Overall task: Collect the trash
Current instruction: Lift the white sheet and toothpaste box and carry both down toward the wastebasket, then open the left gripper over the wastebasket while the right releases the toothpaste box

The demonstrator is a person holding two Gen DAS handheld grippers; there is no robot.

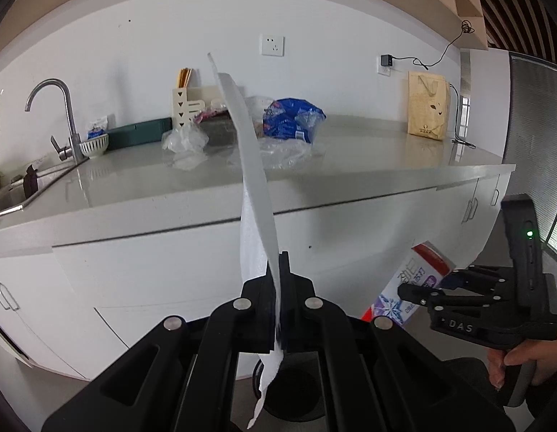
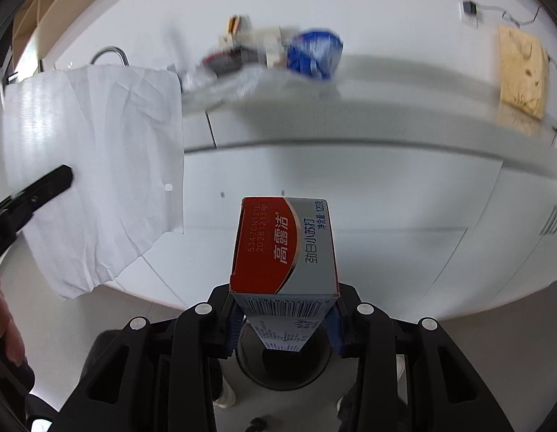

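Note:
My left gripper (image 1: 278,288) is shut on a white paper sheet (image 1: 255,194), seen edge-on and standing upright; the sheet shows flat in the right wrist view (image 2: 98,165). My right gripper (image 2: 284,313) is shut on a red and grey toothpaste box (image 2: 284,248); the box also shows in the left wrist view (image 1: 411,280). A dark round bin (image 2: 282,367) sits on the floor right below the box, and it also shows below the paper (image 1: 293,392). Both grippers hang in front of the white cabinets, below counter height.
The grey counter (image 1: 368,158) carries a blue plastic bag (image 1: 291,118), clear plastic wrap (image 1: 185,140), a cutlery holder (image 1: 186,104), a bowl (image 1: 94,144) and a brown paper bag (image 1: 428,106). A sink with a faucet (image 1: 62,115) is at the left.

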